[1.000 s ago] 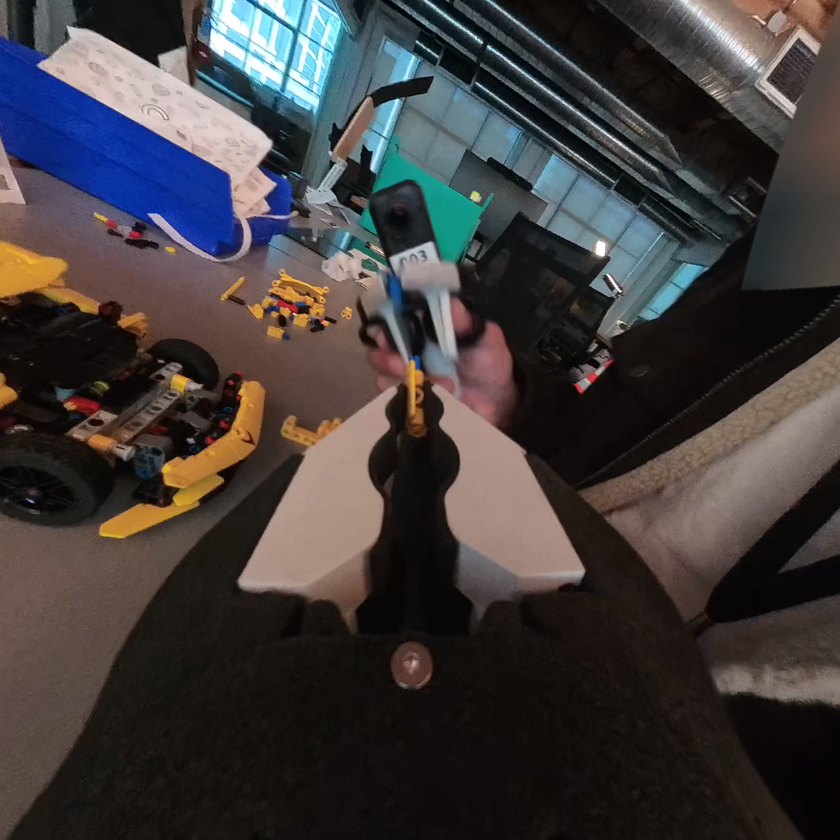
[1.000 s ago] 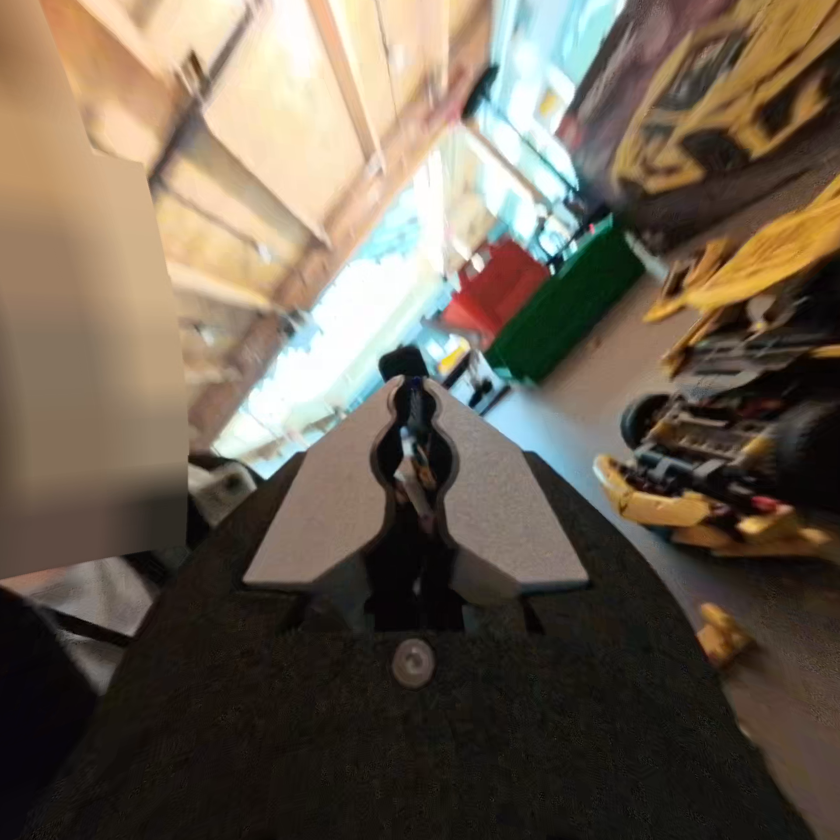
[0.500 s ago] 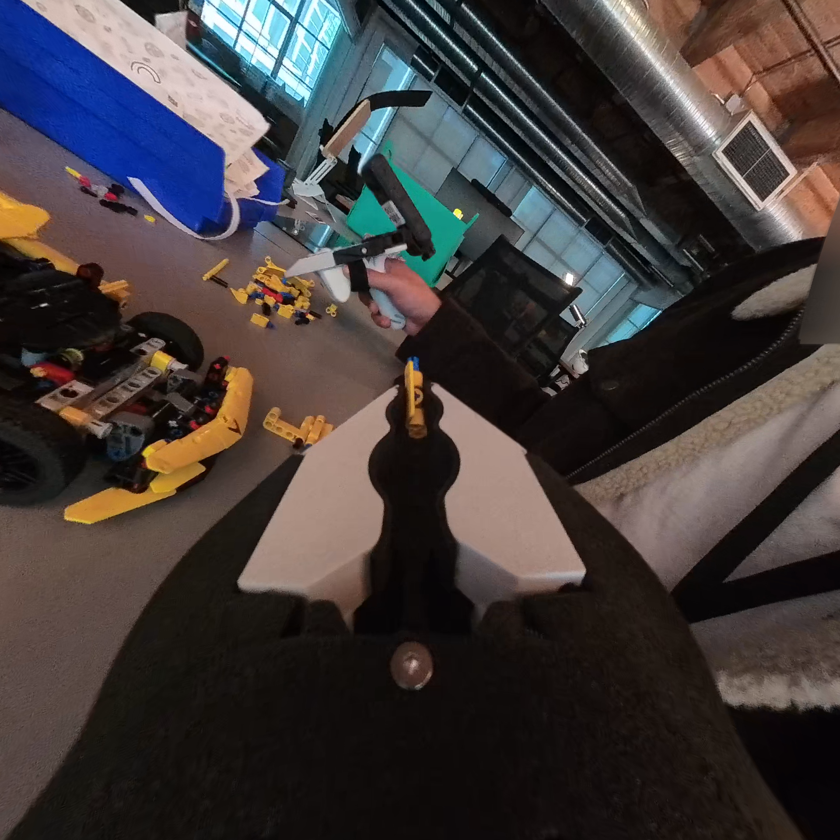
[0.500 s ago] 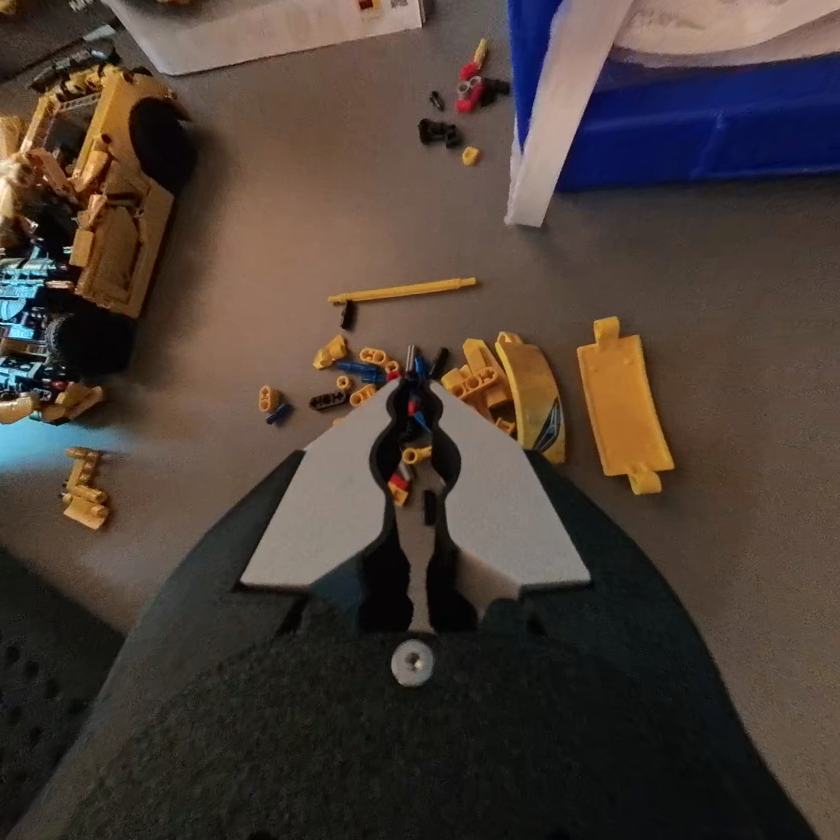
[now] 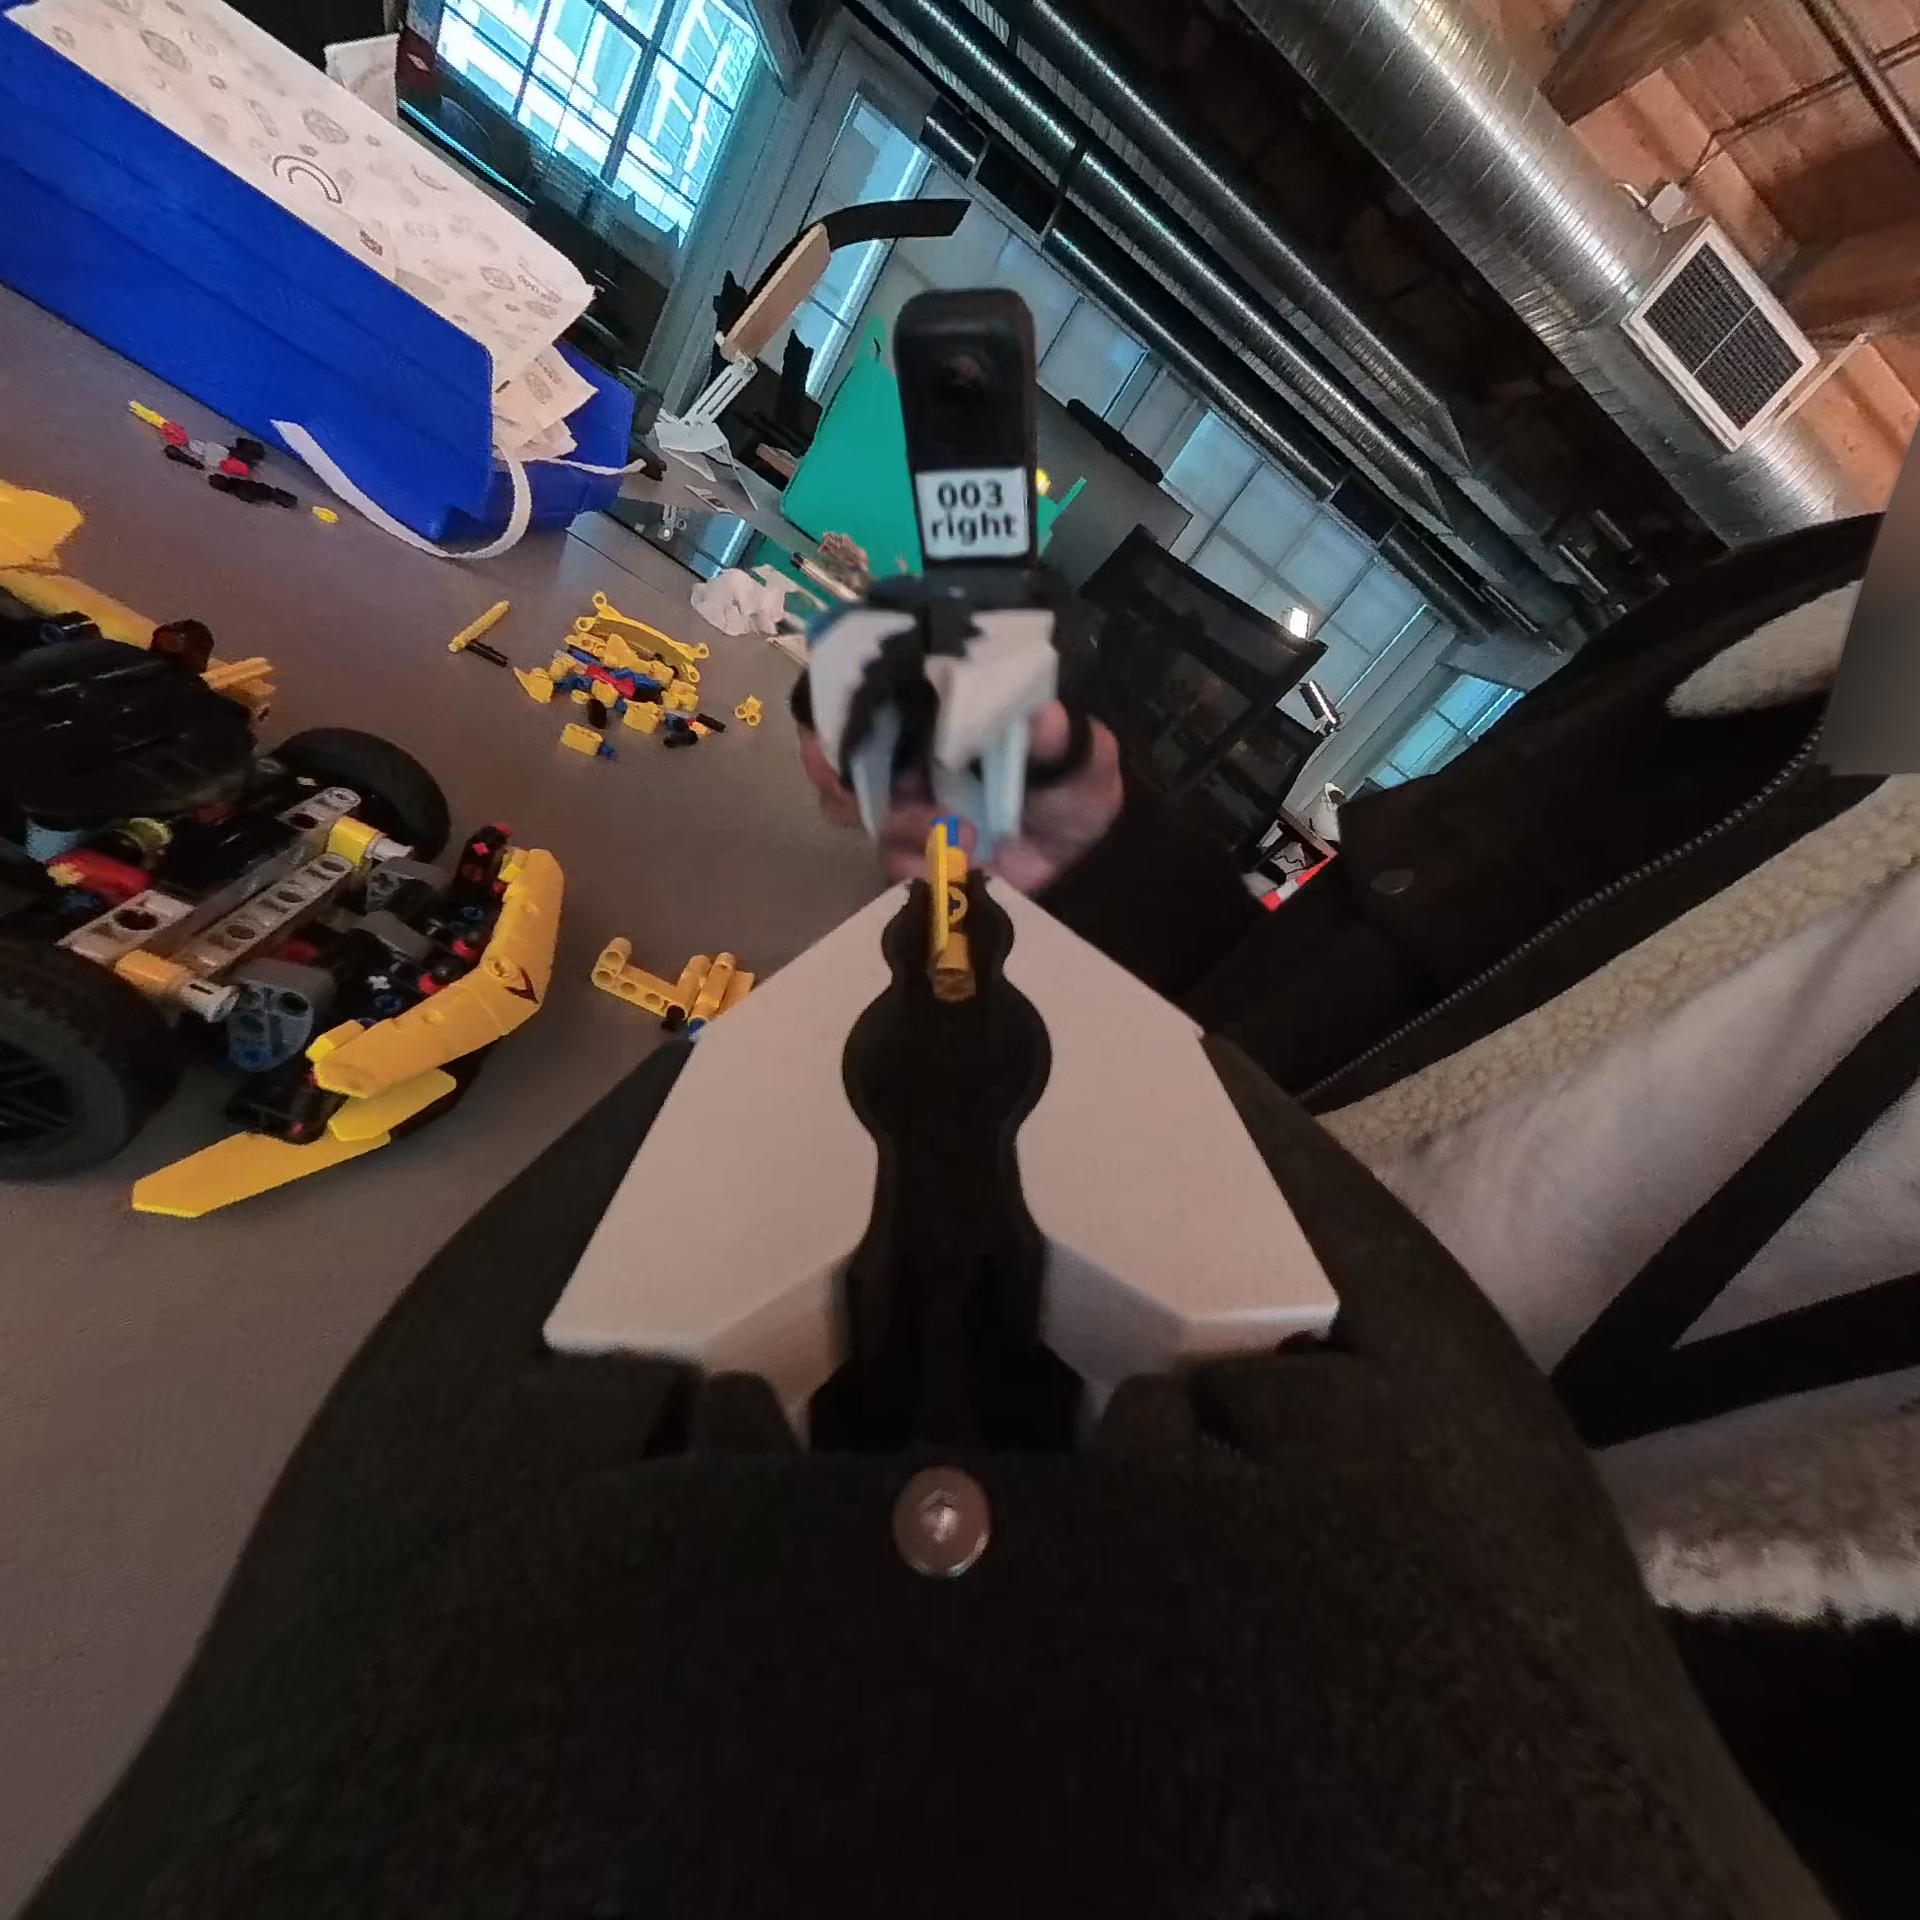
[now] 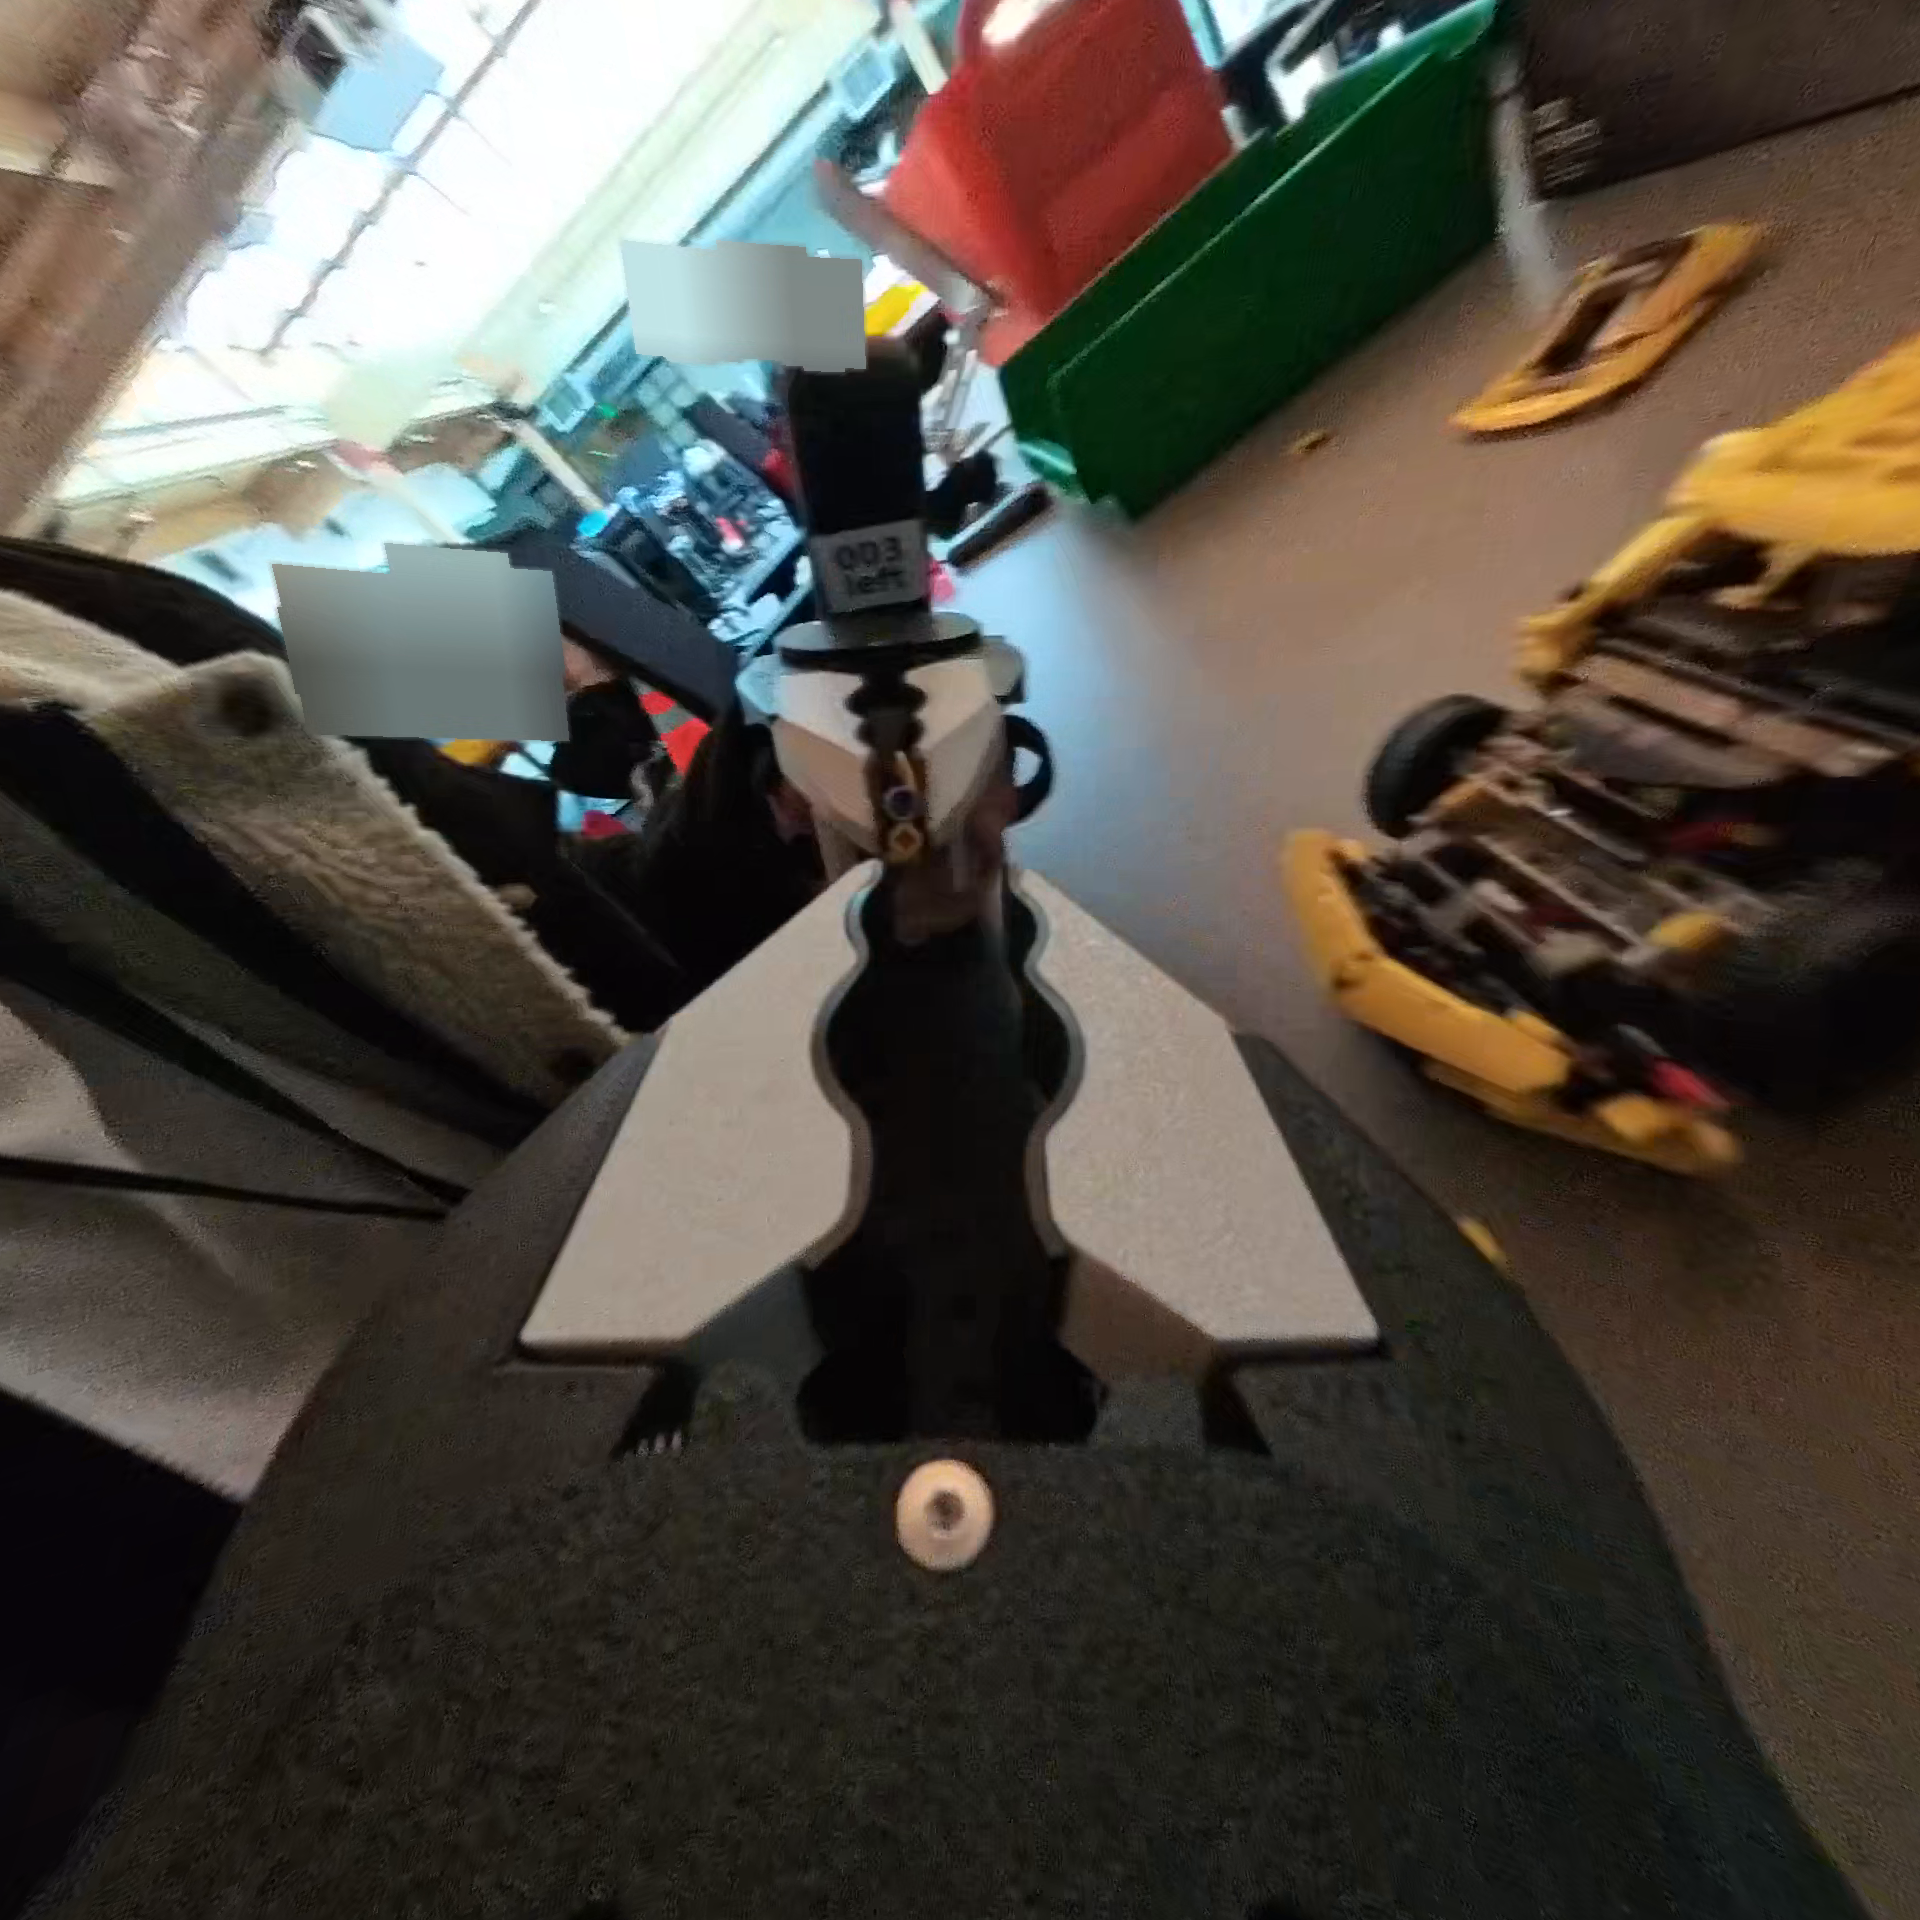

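Note:
My left gripper point(image 5: 948, 894) is shut on a small yellow beam piece point(image 5: 948, 940) with a blue pin at its top end, held up in the air. My right gripper point(image 5: 940, 790) faces it from just beyond, fingers apart, with the blue tip close to its fingertips. In the right wrist view my right gripper point(image 6: 938, 883) is open and nothing shows between its pads. The left gripper point(image 6: 899, 821) with the yellow piece point(image 6: 902, 842) is straight ahead of it. A hand and dark sleeve hold each gripper.
A partly built yellow and black model car point(image 5: 260, 935) stands on the grey table at left; it also shows in the right wrist view point(image 6: 1610, 935). Loose small pieces point(image 5: 623, 686) and yellow beams point(image 5: 675, 987) lie nearby. A blue bin point(image 5: 260, 281) and a green bin point(image 6: 1247, 312) stand farther back. The tips of both grippers are at nearly the same place.
My right gripper left the yellow piece, swung over the loose pile with its jaws nearly closed, and came back to face the left gripper with its jaws apart. The left gripper kept its hold.

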`<state>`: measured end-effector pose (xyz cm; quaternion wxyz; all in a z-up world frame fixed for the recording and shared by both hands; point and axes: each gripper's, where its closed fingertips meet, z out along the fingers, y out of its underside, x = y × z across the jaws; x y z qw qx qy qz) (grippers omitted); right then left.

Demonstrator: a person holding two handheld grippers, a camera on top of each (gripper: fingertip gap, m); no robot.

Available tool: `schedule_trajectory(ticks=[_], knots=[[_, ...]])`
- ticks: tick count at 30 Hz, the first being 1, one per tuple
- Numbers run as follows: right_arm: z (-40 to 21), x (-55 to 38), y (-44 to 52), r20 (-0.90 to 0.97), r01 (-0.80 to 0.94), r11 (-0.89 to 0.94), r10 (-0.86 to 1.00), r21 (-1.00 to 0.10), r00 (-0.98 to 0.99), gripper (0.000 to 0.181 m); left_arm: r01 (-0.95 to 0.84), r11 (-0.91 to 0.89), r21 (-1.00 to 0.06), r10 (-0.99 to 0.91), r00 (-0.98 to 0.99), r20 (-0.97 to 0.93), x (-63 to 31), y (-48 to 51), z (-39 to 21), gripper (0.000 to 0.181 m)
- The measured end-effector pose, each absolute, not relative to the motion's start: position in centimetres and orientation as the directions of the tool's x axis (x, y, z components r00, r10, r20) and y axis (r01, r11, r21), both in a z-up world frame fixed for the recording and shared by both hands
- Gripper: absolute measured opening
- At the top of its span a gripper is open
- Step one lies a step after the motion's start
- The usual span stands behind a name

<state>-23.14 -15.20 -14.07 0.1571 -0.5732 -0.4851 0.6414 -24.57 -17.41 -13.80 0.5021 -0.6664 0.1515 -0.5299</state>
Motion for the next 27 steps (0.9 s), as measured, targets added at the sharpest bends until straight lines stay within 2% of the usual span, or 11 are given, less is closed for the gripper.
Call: schedule_trajectory(ticks=[5, 7, 12, 15, 24, 25, 26, 27], knots=[[-13.8, -25.4, -17.4, -0.675, 0.333, -0.587, 0.637, -0.738, -0.372, 0.019, 0.317, -0.441, -0.839, -0.741, 0.399, 0.540, -24.4, -17.6, -13.8, 0.006], [-13.4, -25.1, -17.2, -0.663, 0.313, -0.584, 0.646, -0.749, -0.378, 0.009, 0.314, -0.441, -0.841, -0.740, 0.402, 0.539, -24.4, -17.6, -13.9, 0.006], [-14.0, -25.4, -17.7, -0.638, 0.342, -0.541, 0.683, -0.769, -0.354, 0.011, 0.297, -0.448, -0.843, -0.738, 0.410, 0.537, -24.2, -17.5, -14.1, 0.006], [-14.1, -25.4, -17.6, -0.639, 0.343, -0.541, 0.687, -0.767, -0.345, 0.005, 0.287, -0.447, -0.847, -0.735, 0.422, 0.531, -24.1, -17.5, -14.3, 0.006], [-13.1, -25.6, -16.8, -0.652, 0.273, -0.593, 0.674, -0.758, -0.347, 0.003, 0.271, -0.371, -0.888, -0.746, 0.483, 0.459, -24.5, -17.4, -13.9, 0.007], [-10.3, -24.1, -13.8, -0.686, 0.087, -0.717, 0.616, -0.692, -0.386, 0.002, 0.265, -0.384, -0.884, -0.750, 0.470, 0.466, -24.6, -17.7, -14.0, 0.007], [-8.0, -21.3, -9.6, -0.721, -0.050, -0.817, 0.534, -0.575, -0.441, 0.002, 0.274, -0.391, -0.879, -0.749, 0.460, 0.477, -24.9, -17.9, -14.0, 0.006], [-7.4, -18.5, -5.5, -0.732, -0.147, -0.825, 0.554, -0.545, -0.396, 0.001, 0.304, -0.381, -0.873, -0.744, 0.460, 0.485, -25.4, -17.9, -13.7, 0.006]])
